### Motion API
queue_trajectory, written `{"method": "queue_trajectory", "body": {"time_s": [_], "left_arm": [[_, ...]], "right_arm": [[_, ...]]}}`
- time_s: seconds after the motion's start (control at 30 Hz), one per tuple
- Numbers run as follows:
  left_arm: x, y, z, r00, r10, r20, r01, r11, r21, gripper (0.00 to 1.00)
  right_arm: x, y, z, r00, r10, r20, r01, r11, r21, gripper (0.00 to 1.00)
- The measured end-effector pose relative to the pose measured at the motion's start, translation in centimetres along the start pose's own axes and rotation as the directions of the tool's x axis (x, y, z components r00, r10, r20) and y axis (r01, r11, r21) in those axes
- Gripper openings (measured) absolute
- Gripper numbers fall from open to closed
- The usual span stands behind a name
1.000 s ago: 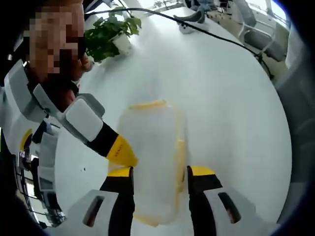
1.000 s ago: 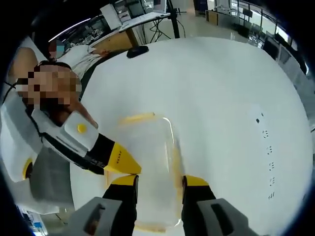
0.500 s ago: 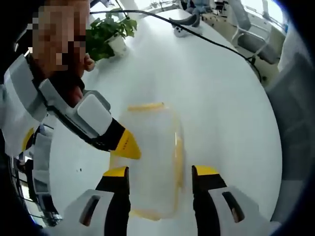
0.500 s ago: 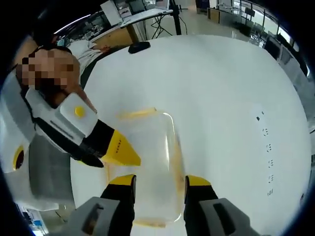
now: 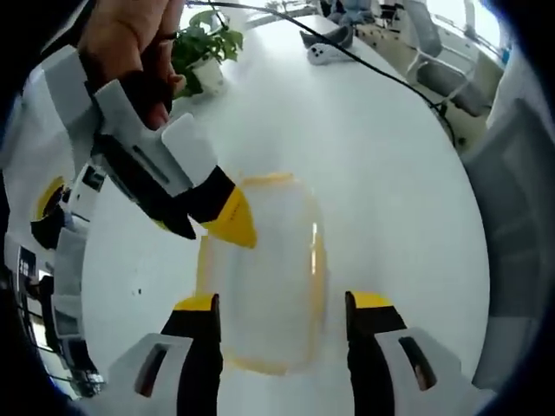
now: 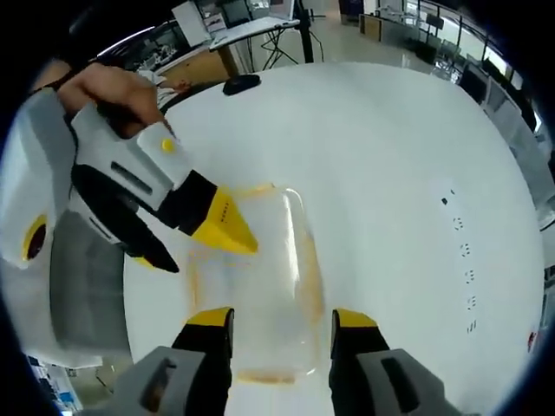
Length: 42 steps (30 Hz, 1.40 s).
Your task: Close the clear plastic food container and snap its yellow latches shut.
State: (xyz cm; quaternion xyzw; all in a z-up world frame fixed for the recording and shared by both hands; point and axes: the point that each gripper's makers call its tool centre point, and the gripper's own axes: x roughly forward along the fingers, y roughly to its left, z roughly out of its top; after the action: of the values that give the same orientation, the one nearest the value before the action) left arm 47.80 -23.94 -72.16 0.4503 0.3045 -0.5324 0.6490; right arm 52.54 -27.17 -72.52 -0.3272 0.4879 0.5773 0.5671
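Container: clear plastic food container [image 5: 264, 277] lies lower centre on the white bench [image 5: 390, 173].
Grippers: left gripper [image 5: 282, 303] and right gripper [image 6: 276, 319] both gape apart, holding nothing.
Handling: likely light, slippery; press its yellow latches [image 5: 317, 260].

no legible text, labels or numbers

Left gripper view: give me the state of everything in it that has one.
Container: upright on the table, lid apparently on.
Latches: too blurred to tell if snapped.
Left gripper: open, jaws on either side of the container.
Other gripper: hand-held, yellow tip over the container's corner.
Plant: upright in its pot.
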Motion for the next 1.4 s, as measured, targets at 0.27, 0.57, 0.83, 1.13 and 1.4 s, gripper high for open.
{"method": "queue_trajectory", "body": {"time_s": [0.27, 0.57, 0.83, 1.13, 1.4], "left_arm": [[-0.3, 0.5, -1.0, 1.000, -0.007, -0.022, 0.007, 1.000, -0.007, 0.57], [-0.5, 1.5, -1.3, 1.000, -0.007, -0.017, 0.007, 1.000, -0.004, 0.61], [-0.2, 1.4, -2.6, 0.998, -0.036, -0.051, 0.036, 0.999, 0.012, 0.65], [0.3, 1.8, -3.6, 0.996, -0.037, -0.075, 0.038, 0.999, 0.011, 0.69], [0.9, 2.3, -4.1, 0.996, -0.030, -0.079, 0.032, 0.999, 0.019, 0.76]], "right_arm": [[-0.6, 0.8, -0.2, 1.000, 0.005, 0.011, -0.005, 1.000, 0.008, 0.44], [-1.2, 1.7, -0.8, 1.000, -0.016, 0.008, 0.016, 1.000, -0.013, 0.44], [-0.9, 2.7, -1.6, 1.000, -0.031, 0.002, 0.031, 0.999, -0.022, 0.46], [-0.5, 3.1, -2.0, 0.997, -0.076, 0.013, 0.077, 0.996, -0.051, 0.54], [0.2, 3.2, -1.8, 0.996, -0.083, 0.041, 0.085, 0.995, -0.057, 0.62]]}}
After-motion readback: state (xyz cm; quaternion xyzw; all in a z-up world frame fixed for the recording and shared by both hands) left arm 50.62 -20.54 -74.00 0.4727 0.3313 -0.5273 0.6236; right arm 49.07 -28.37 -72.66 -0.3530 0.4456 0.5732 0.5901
